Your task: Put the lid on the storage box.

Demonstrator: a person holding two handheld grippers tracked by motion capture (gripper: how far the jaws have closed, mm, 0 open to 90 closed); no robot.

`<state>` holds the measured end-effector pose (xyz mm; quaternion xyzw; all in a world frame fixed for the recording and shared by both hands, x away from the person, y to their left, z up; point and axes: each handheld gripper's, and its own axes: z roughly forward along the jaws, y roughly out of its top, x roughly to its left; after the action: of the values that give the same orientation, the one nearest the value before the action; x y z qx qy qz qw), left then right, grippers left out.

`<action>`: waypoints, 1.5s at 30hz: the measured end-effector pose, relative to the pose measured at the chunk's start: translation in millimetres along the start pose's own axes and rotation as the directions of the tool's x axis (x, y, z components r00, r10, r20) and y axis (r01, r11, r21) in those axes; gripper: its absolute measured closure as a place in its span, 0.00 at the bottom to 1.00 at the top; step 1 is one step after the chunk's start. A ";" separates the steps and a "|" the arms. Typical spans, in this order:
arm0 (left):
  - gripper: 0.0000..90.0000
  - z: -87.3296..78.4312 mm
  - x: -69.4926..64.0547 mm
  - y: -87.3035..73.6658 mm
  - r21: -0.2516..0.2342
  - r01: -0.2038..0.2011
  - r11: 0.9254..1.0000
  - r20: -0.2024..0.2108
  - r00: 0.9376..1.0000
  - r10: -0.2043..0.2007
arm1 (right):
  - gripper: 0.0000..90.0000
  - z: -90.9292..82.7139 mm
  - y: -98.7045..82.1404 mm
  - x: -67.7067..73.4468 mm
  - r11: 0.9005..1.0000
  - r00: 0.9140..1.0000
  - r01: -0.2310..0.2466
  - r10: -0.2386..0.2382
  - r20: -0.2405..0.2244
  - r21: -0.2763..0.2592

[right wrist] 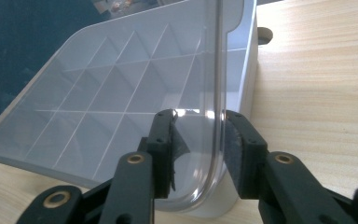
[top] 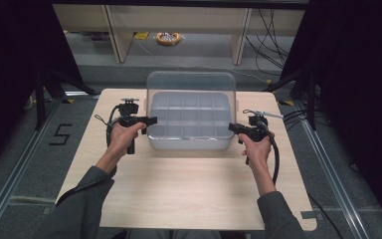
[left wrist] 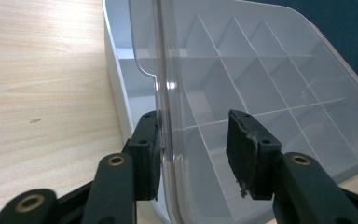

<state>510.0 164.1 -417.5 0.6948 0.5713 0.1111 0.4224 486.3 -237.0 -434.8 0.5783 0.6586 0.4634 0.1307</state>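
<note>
One divided box (top: pixel 189 122) is sitting on the table (top: pixel 179 189), its clear lid (top: pixel 191 87) standing upright. Two tools are flanking it — left tool (left wrist: pixel 193 149) and right tool (right wrist: pixel 198 149), each standing parted around a lid edge — closeness the gripper views are revealing.

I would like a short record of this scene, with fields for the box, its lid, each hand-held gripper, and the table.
box: grey plastic organiser box with a grid of empty compartments, standing at the middle of the table
lid: clear lid, raised and standing up from the box
left hand-held gripper: at the box's left side, jaws astride the lid's edge, one pad clearly apart from it
right hand-held gripper: at the box's right side, jaws astride the lid's edge, gap visible
table: light wooden table
</note>
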 end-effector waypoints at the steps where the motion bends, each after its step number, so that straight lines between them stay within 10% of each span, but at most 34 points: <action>1: 0.61 0.8 -0.3 -0.1 -0.003 0.004 1.000 0.001 1.000 -0.004 | 0.73 0.0 0.2 0.8 1.000 1.000 -0.003 0.003 -0.001 0.003; 10: 0.58 7.7 -0.4 -1.1 0.003 0.014 1.000 -0.020 1.000 -0.014 | 0.66 6.3 0.2 10.1 0.999 0.998 -0.042 0.041 0.041 0.022; 17: 0.57 9.8 -1.4 -1.6 0.009 0.012 1.000 -0.036 0.999 -0.012 | 0.63 12.1 0.8 6.3 1.000 0.998 0.023 -0.023 0.050 0.007; 19: 0.57 11.5 -1.4 -2.2 0.008 0.012 1.000 -0.046 0.999 -0.012 | 0.61 12.9 0.2 11.2 0.999 0.997 -0.038 0.036 0.063 0.030; 45: 0.55 18.8 4.2 -6.6 0.013 0.046 0.999 -0.063 0.997 -0.045 | 0.55 21.6 4.5 14.0 0.998 0.995 0.031 -0.035 0.090 0.046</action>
<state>518.7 159.2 -435.2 0.6809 0.6005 0.1191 0.4020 500.3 -215.2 -437.9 0.5907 0.6715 0.4197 0.1550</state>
